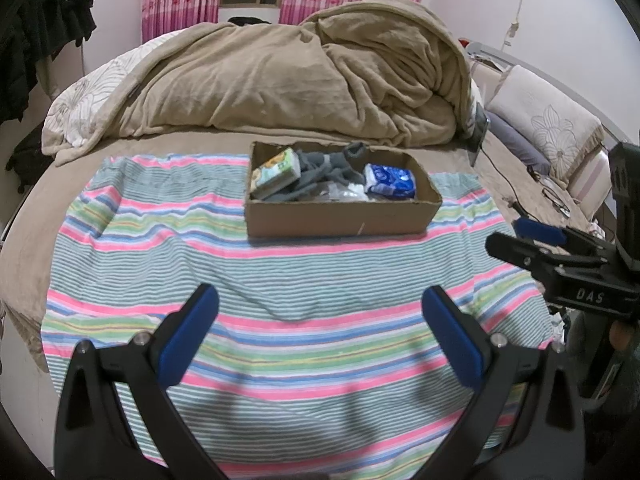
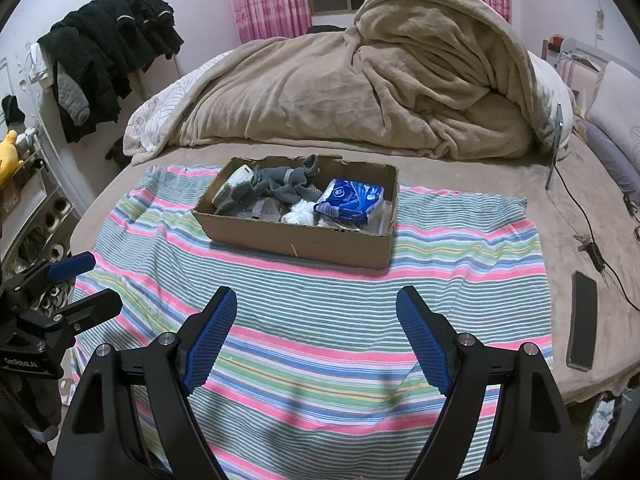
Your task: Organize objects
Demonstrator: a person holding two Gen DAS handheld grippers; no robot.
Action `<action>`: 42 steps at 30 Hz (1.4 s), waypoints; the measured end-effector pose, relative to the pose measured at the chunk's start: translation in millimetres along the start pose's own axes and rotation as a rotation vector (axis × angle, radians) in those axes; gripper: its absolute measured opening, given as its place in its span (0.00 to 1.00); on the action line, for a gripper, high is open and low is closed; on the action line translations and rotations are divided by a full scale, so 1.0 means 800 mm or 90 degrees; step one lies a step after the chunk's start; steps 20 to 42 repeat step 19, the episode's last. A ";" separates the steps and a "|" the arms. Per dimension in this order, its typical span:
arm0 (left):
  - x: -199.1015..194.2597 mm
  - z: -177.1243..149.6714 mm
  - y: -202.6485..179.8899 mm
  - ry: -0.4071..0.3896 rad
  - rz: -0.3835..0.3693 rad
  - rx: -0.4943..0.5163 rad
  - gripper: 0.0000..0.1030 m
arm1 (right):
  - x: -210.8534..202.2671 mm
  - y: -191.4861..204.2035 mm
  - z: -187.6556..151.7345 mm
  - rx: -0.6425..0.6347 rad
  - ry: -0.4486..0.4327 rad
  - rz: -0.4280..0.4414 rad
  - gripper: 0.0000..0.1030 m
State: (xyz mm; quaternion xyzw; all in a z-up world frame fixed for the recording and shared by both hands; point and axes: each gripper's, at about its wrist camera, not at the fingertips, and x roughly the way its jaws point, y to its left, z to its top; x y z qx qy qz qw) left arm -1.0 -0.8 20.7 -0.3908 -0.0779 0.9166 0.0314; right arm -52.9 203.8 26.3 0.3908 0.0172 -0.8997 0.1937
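Observation:
A cardboard box [image 1: 340, 220] [image 2: 304, 242] stands on a striped towel [image 1: 280, 272] [image 2: 340, 292] on the bed. In it lie a green tissue pack [image 1: 276, 172] [image 2: 236, 182], grey socks [image 1: 324, 168] [image 2: 280, 184], a blue tissue pack [image 1: 390, 180] [image 2: 350, 198], a white wad [image 2: 298, 214] and clear plastic bags [image 2: 264, 210]. My left gripper [image 1: 320, 300] is open and empty above the towel's near part. My right gripper [image 2: 316, 304] is open and empty, also short of the box. Each gripper shows at the edge of the other's view: the right gripper [image 1: 516, 236], the left gripper [image 2: 90, 280].
A heaped beige blanket [image 1: 300, 72] [image 2: 380, 80] lies behind the box. A black phone [image 2: 583, 322] and cables [image 2: 592, 240] lie on the bed at the right. Pillows [image 1: 548, 120] sit at the right; dark clothes [image 2: 104, 48] hang at the left.

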 end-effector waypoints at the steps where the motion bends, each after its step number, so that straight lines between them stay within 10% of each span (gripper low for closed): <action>1: 0.000 0.000 0.000 -0.001 0.000 0.001 0.99 | 0.000 0.000 0.000 0.000 0.000 0.000 0.82; 42: 0.005 -0.001 0.003 0.004 -0.003 0.010 0.99 | 0.009 0.003 -0.003 -0.003 0.009 0.005 0.82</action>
